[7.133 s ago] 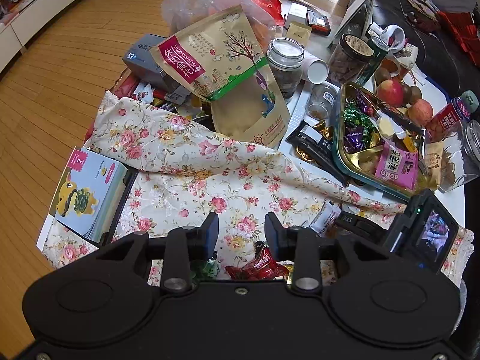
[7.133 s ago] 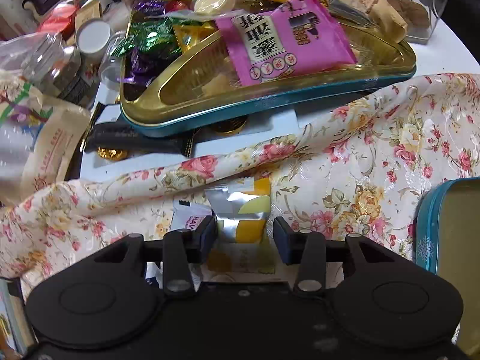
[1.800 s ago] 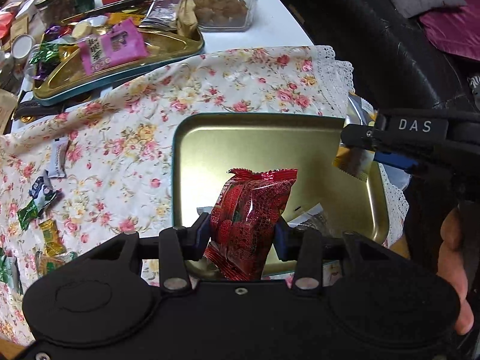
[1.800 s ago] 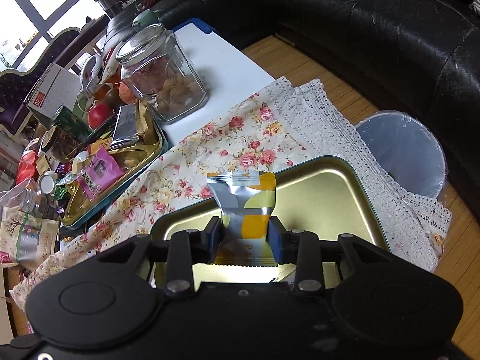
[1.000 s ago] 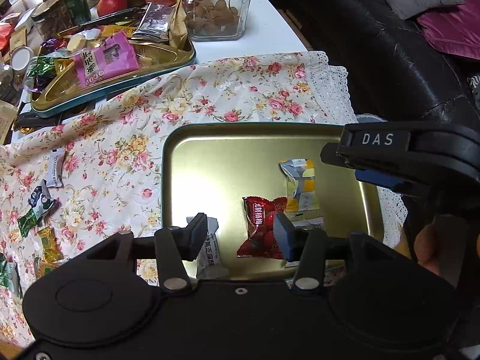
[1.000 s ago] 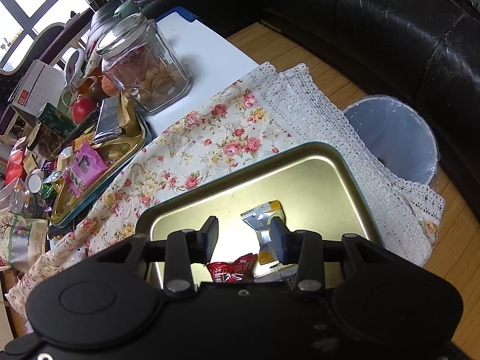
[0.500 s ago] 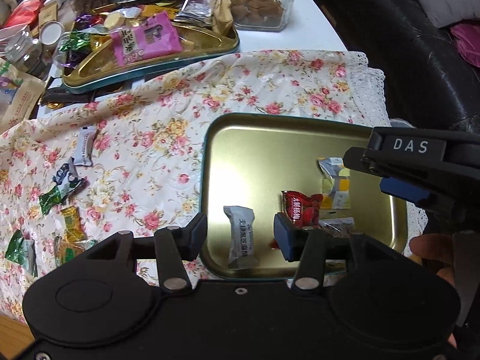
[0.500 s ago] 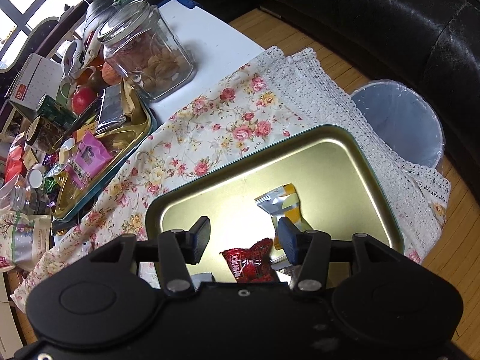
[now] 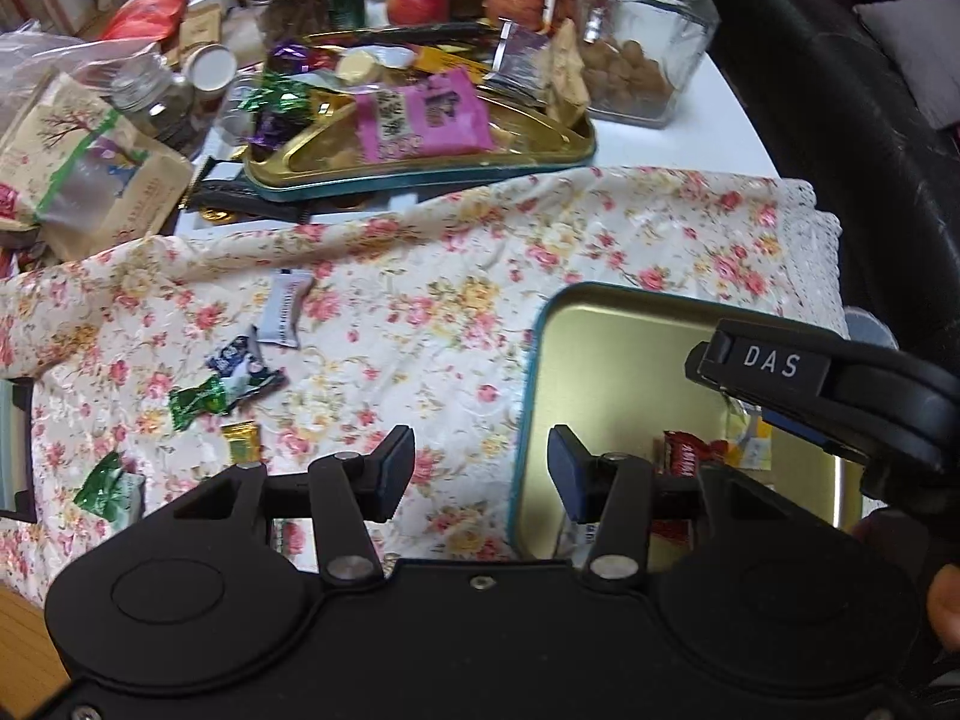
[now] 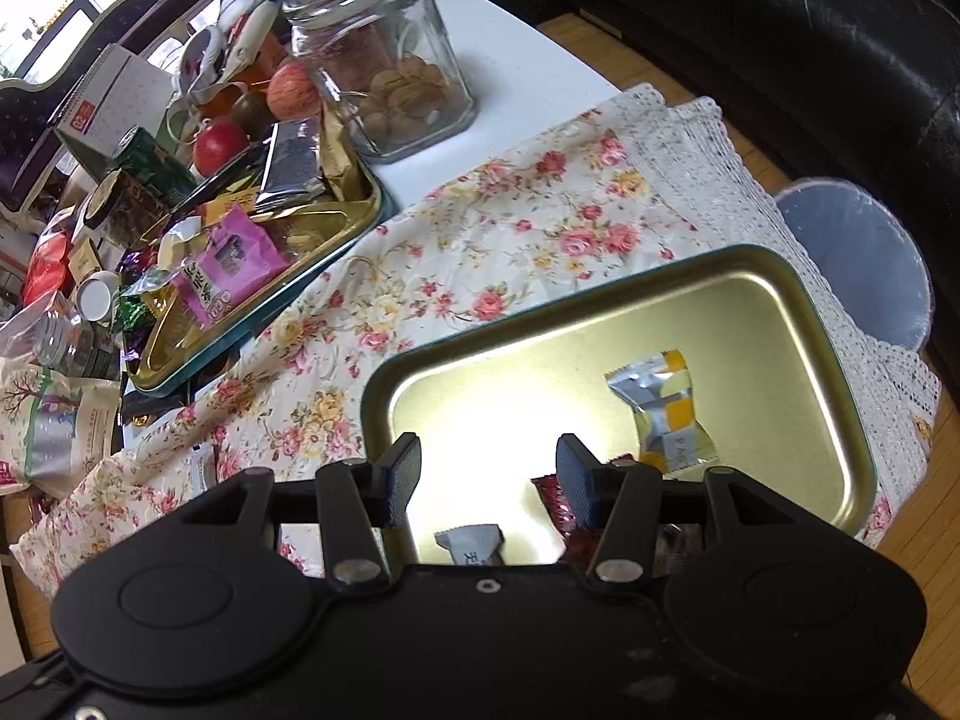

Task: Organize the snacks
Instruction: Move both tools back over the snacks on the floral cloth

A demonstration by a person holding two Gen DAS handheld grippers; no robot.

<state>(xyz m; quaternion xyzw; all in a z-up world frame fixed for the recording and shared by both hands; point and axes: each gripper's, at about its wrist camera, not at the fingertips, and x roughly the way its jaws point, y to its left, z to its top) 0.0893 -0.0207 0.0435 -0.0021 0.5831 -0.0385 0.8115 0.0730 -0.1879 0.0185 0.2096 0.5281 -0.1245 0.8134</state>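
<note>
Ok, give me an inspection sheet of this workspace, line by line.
Surface: floral cloth over a white table.
Job's things: gold tin holds a silver-yellow packet, a red packet and a grey one; loose candies on the cloth.
Clutter: full tray, jar, apples.
Grippers: left gripper and right gripper open, empty.
Cables: nothing seen.
Surroundings: black sofa, bin.

My left black two-finger gripper (image 9: pixel 480 471) points steeply down, its blue-padded jaws apart with nothing between them. My right black two-finger gripper (image 10: pixel 487 480) also tilts steeply down; its jaws have just been opening and stand apart, empty. In the left wrist view the right gripper's black body sits at the right edge, a fingertip (image 9: pixel 945 606) showing below it.
</note>
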